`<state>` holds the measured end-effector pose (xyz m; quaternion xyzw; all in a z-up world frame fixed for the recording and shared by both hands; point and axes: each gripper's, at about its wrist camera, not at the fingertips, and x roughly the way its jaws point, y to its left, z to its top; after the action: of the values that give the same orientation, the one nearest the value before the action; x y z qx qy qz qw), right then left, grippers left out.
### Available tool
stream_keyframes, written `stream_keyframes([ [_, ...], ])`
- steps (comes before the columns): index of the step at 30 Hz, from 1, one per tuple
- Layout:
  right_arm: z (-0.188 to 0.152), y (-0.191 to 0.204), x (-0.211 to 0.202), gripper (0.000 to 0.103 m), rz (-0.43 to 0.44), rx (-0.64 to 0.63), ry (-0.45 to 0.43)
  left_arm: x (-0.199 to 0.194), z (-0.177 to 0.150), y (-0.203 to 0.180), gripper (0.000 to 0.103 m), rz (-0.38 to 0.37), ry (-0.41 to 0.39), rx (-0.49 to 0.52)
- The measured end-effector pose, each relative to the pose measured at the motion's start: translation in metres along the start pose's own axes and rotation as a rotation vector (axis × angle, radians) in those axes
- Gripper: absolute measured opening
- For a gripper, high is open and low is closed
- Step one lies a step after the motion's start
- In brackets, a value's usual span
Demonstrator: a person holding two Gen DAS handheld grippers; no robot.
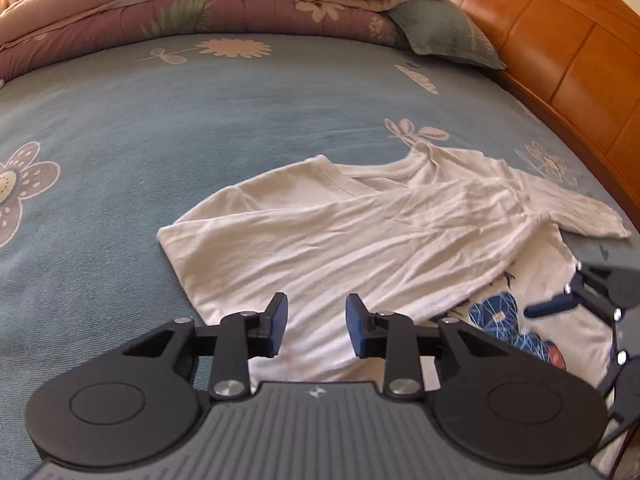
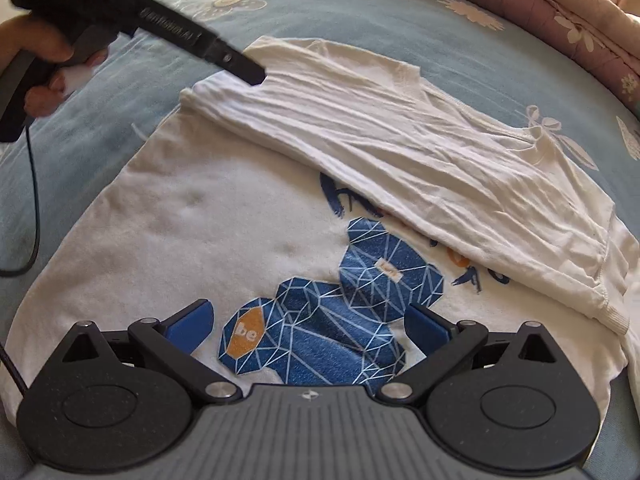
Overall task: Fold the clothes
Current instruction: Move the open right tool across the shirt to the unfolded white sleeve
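Left gripper, foreground of the left wrist view: jaws parted by a moderate gap, blue pads empty, poised over the lower part of the folded-over flap of the white T-shirt. Whether the pads touch the cloth cannot be told. Right gripper, foreground of the right wrist view: jaws spread wide, nothing between them, the blue geometric print lying directly between and beneath its fingers.

Beyond the fingers, the T-shirt lies print-side up on the blue floral bedsheet. One side is already turned over the body as a creased diagonal band that hides the upper part of the print. The neckline lies ahead of the left fingers; a sleeve trails to their right, toward the wooden headboard. A folded quilt and a pillow lie far ahead.

Judged step: the first side fold appears laid; the opposite side remains to be turned in. To do it well, each gripper should take the free edge at one end of the uncovered side, pinch both cloth layers, lift only slightly and carry the edge across evenly, so the existing flap is not dragged and the fold line runs straight. Smoothing the creases first would help.
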<state>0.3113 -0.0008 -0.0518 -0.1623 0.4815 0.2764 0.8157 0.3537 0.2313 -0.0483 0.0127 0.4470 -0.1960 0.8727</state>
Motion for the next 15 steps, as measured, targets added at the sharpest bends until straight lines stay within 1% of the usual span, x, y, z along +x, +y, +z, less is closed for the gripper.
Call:
stream_keyframes([
  [1, 0.004, -0.006, -0.001, 0.103, -0.025, 0.032, -0.004, 0.005, -0.005, -0.002, 0.035, 0.007, 0.032, 0.016],
  [2, 0.007, -0.013, -0.001, 0.103, -0.050, 0.065, -0.006, 0.007, -0.008, 0.000, 0.034, 0.007, 0.044, 0.004],
  [6, 0.023, -0.037, -0.003, 0.103, -0.145, 0.165, -0.054, -0.002, -0.010, 0.008, 0.035, -0.021, 0.014, -0.056],
  [8, 0.031, -0.050, -0.002, 0.103, -0.183, 0.206, -0.093, -0.001, -0.011, 0.015, 0.039, -0.039, 0.024, -0.094],
  [9, 0.034, -0.053, 0.001, 0.103, -0.198, 0.222, -0.111, 0.000, -0.012, 0.017, 0.039, -0.044, 0.028, -0.099],
  [11, 0.037, -0.058, 0.014, 0.103, -0.220, 0.259, -0.120, 0.001, -0.014, 0.016, 0.039, -0.044, 0.030, -0.080],
  [13, 0.031, -0.070, 0.033, 0.103, -0.224, 0.309, -0.087, 0.001, -0.014, 0.013, 0.039, -0.034, 0.039, -0.048],
  [14, 0.026, -0.076, 0.038, 0.103, -0.218, 0.333, -0.085, 0.001, -0.014, 0.011, 0.039, -0.030, 0.040, -0.041],
  [15, 0.022, -0.079, 0.039, 0.103, -0.215, 0.341, -0.105, 0.000, -0.013, 0.010, 0.039, -0.024, 0.042, -0.039],
])
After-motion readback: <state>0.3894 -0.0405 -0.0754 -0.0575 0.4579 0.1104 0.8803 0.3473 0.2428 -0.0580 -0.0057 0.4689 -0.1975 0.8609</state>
